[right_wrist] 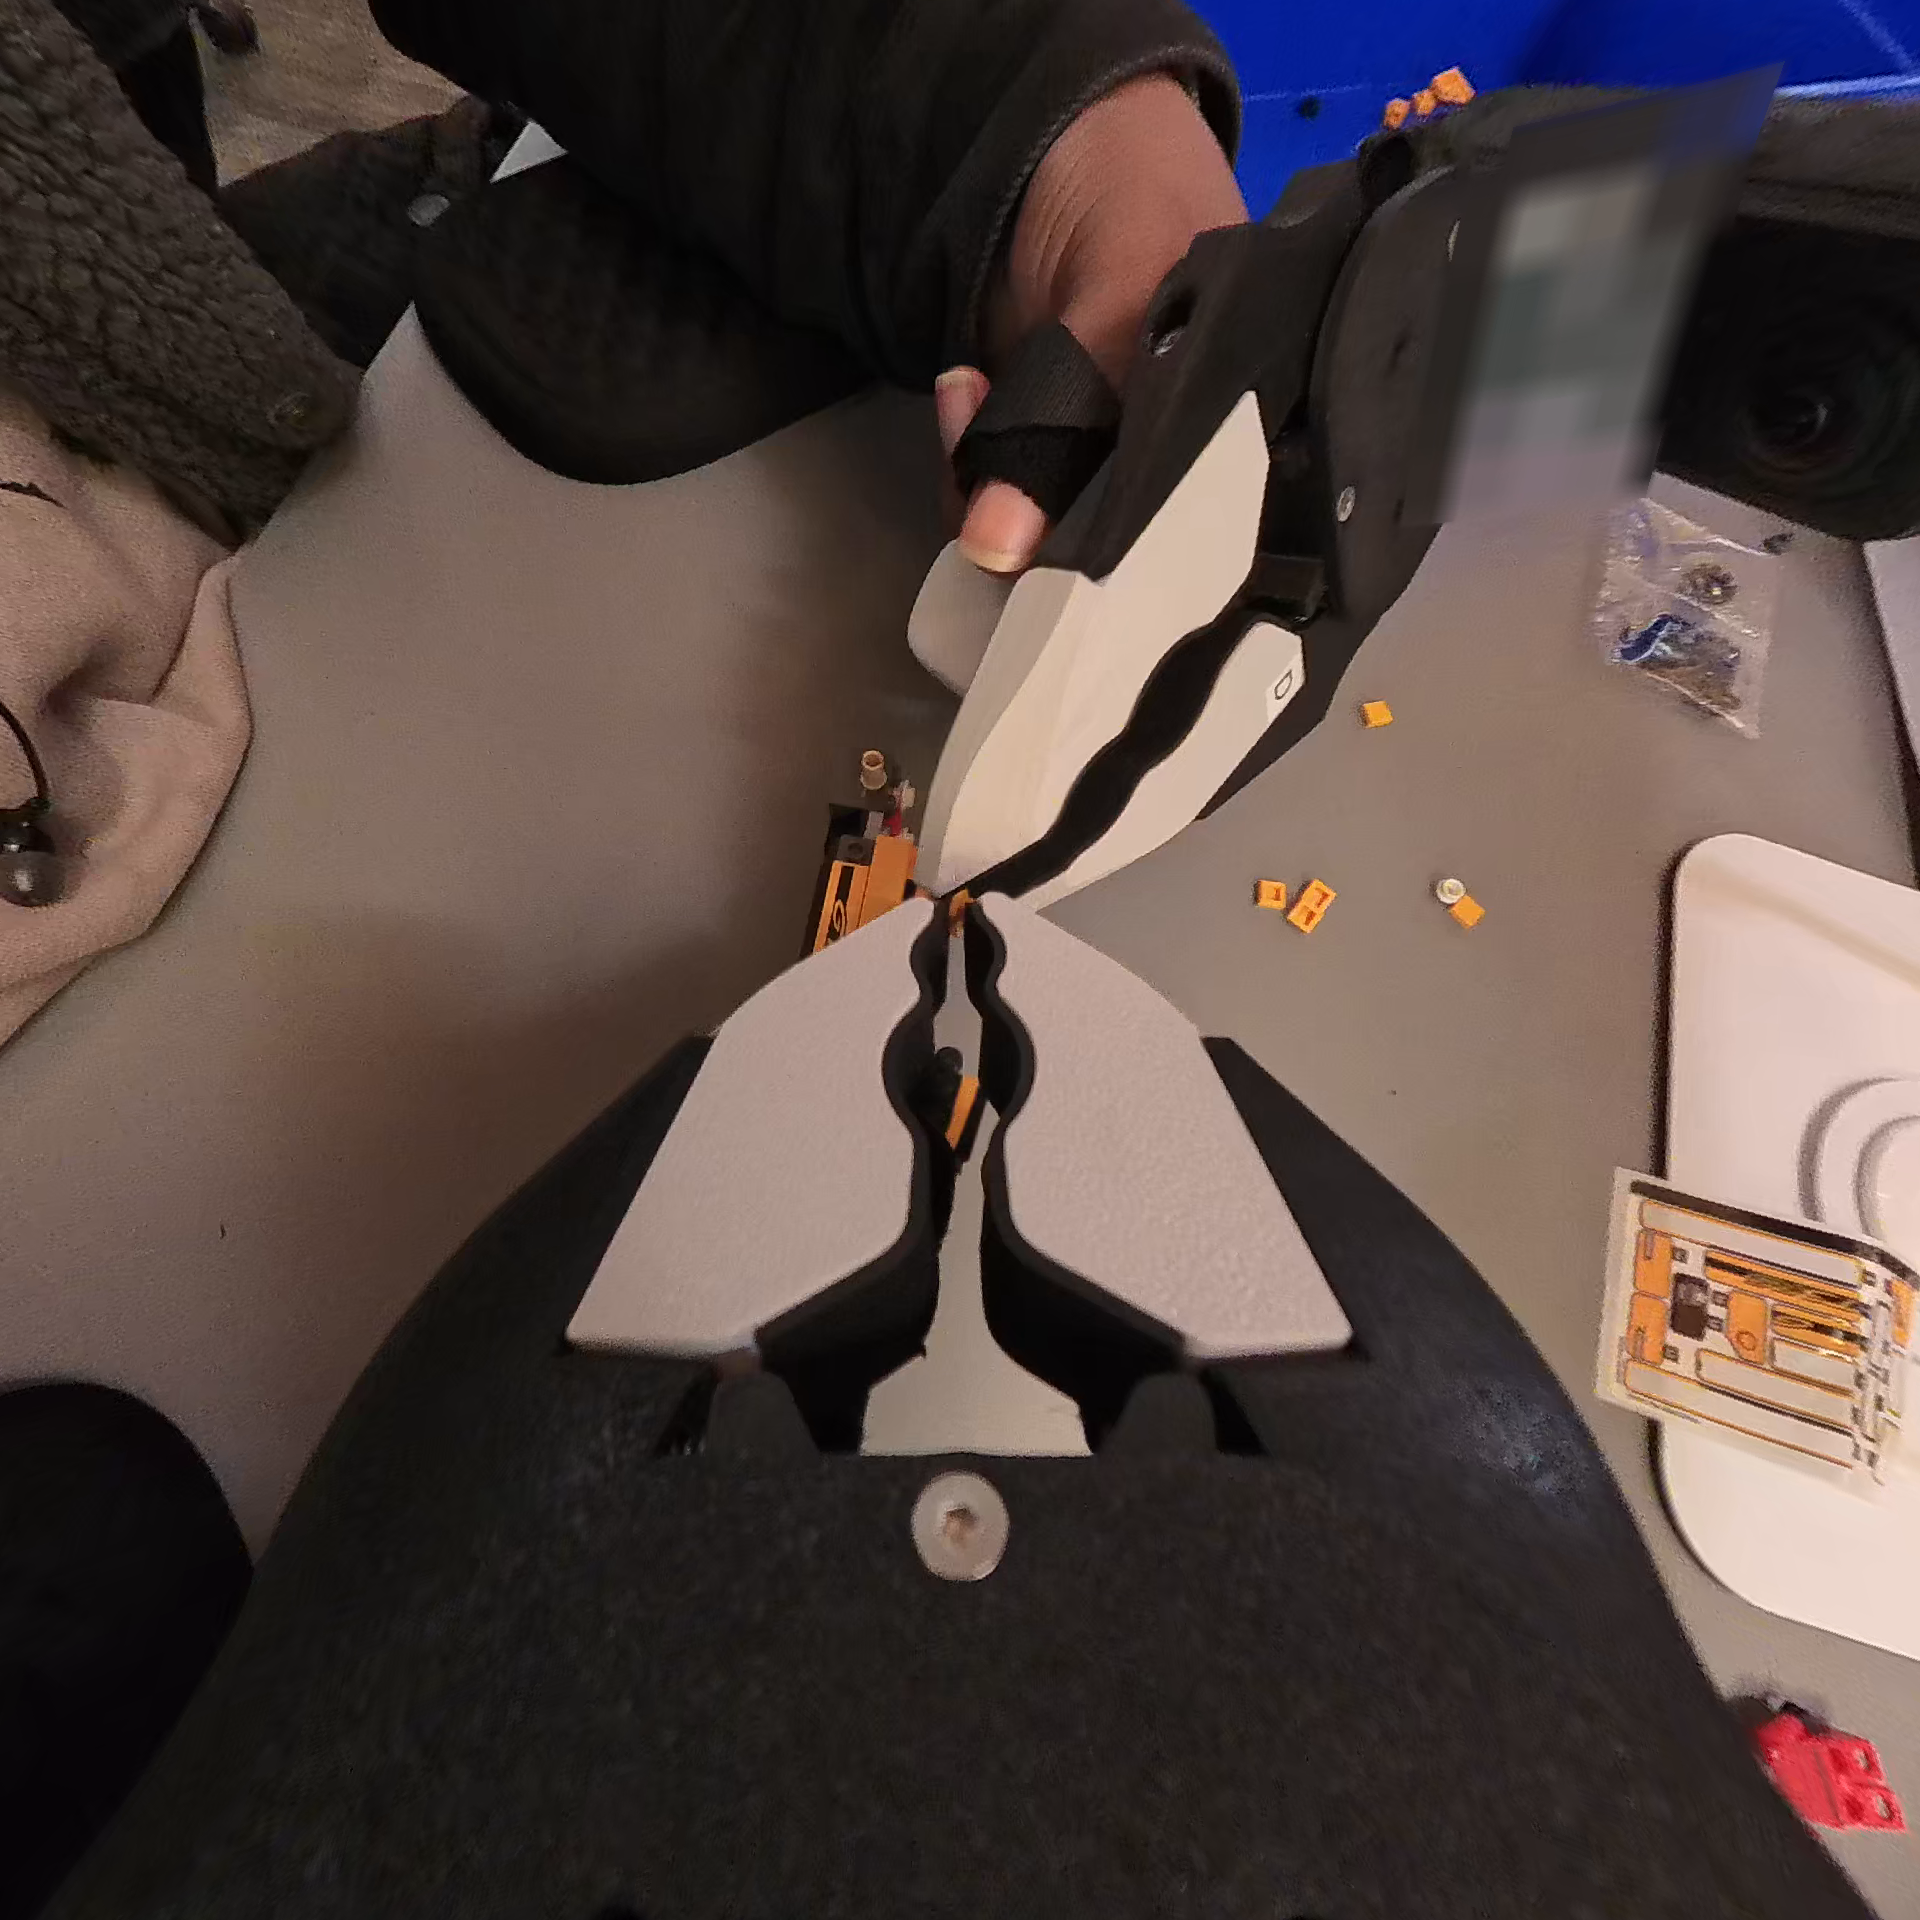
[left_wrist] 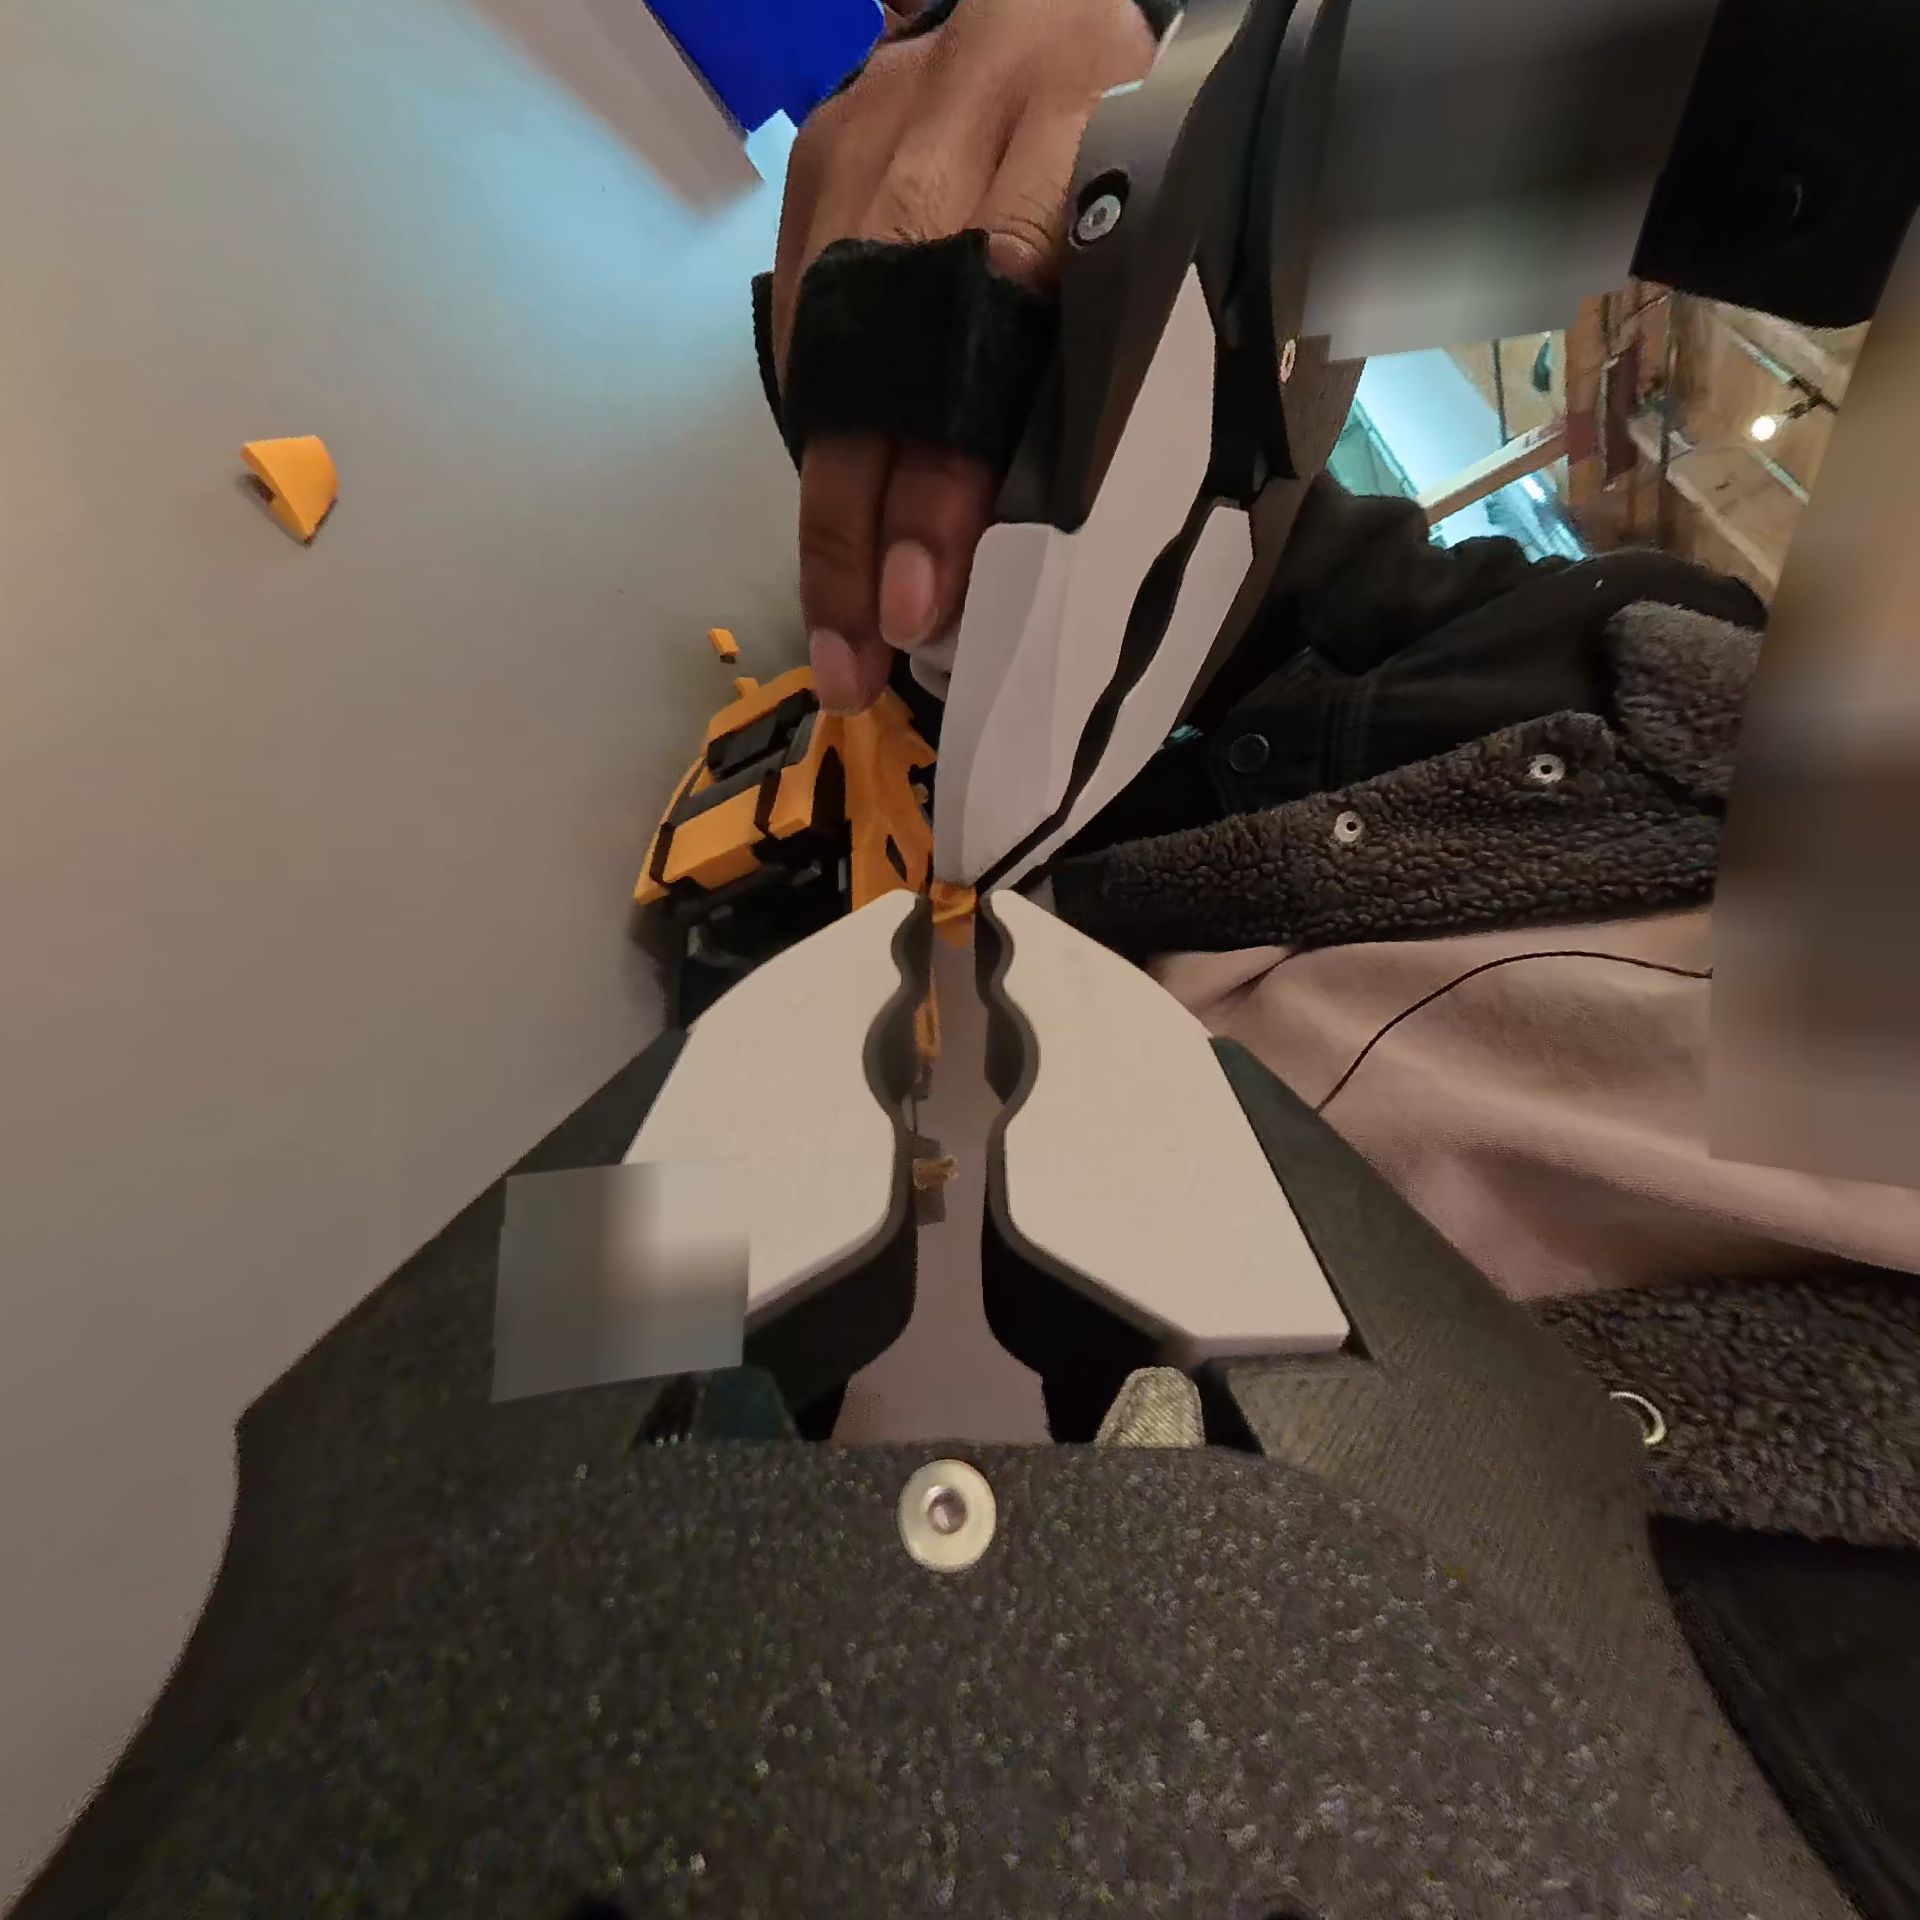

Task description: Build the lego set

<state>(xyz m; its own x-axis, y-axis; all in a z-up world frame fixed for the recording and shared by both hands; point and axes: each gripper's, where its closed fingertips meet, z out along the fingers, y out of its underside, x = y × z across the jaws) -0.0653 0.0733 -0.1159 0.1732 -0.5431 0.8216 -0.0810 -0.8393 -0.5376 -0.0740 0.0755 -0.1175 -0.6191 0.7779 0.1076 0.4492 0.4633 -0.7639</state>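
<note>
Grippers meet tip to tip over the grey table (right_wrist: 520, 675), left gripper (left_wrist: 951, 914) and right gripper (right_wrist: 954, 914) both pinching one small orange piece (left_wrist: 954, 909) just beside the part-built orange-and-black brick car (left_wrist: 758, 800), with loose orange bricks (right_wrist: 1299, 902) scattered nearby.

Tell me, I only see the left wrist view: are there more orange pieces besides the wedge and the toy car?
Observer: Yes, several small orange bricks lie loose on the grey table.
Operator: Is anything not orange?
Observer: A red brick sits near the bottom right corner of the right wrist view.
Operator: What else is there?
Observer: A sticker sheet lies partly on a white tray.
</note>
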